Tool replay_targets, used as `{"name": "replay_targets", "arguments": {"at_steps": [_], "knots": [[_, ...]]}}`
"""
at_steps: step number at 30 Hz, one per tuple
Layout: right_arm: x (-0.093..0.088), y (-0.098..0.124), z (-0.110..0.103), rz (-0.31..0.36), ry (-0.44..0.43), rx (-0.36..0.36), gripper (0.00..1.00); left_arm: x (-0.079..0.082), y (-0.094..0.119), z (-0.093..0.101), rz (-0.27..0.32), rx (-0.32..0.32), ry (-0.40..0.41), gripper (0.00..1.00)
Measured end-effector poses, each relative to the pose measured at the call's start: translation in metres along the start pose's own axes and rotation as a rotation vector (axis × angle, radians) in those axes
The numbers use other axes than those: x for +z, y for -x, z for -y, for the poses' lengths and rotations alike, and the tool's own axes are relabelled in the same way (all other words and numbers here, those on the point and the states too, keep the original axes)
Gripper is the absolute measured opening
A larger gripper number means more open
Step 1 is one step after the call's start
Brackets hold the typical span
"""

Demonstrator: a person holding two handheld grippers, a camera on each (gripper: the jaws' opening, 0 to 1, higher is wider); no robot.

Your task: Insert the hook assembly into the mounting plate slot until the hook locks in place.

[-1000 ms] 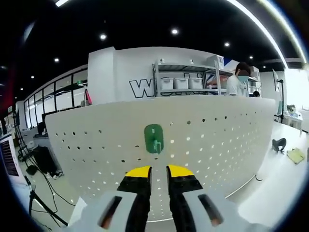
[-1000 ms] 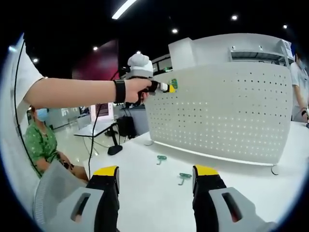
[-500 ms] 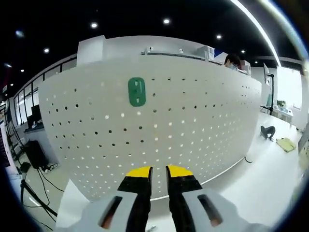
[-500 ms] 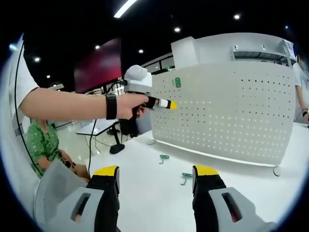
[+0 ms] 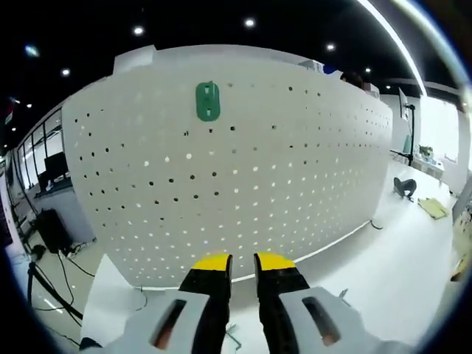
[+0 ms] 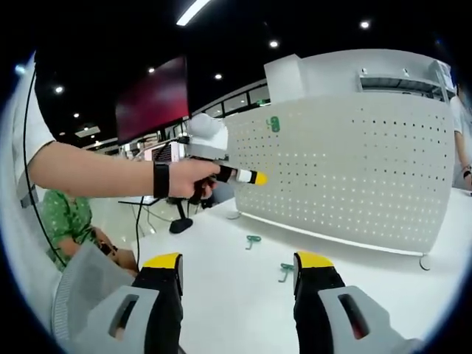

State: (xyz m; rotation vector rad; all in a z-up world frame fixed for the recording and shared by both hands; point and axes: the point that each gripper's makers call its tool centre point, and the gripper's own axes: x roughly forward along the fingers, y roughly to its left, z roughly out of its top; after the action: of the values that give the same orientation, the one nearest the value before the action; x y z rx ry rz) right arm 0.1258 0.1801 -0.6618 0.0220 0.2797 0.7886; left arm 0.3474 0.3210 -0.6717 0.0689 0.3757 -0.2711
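Green hook [image 5: 208,101] seated on the white pegboard [image 5: 295,169], upper part, at 12 o'clock from the left gripper [image 5: 243,264] — jaws nearly closed, holding nothing. Right gripper [image 6: 240,263] wide open, empty, over the white table [image 6: 221,265]. Two more green hooks [image 6: 253,240] lying on it — near the board's foot.

One pegboard [image 5: 295,184], one mounted green hook [image 5: 208,101] — two loose hooks [image 6: 253,240] on the table
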Motion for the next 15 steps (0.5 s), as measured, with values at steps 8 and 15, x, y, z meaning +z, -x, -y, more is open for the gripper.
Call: {"name": "replay_targets", "arguments": {"at_steps": [8,15], "knots": [[-0.007,-0.003,-0.004,-0.009,-0.011,0.005,0.6,-0.034,0.006,0.003,-0.049,-0.014,-0.005,0.12],[-0.009,-0.002,-0.006,-0.014,-0.015,0.004,0.6,-0.059,0.015,0.007,-0.082,-0.028,0.005,0.13]]}}
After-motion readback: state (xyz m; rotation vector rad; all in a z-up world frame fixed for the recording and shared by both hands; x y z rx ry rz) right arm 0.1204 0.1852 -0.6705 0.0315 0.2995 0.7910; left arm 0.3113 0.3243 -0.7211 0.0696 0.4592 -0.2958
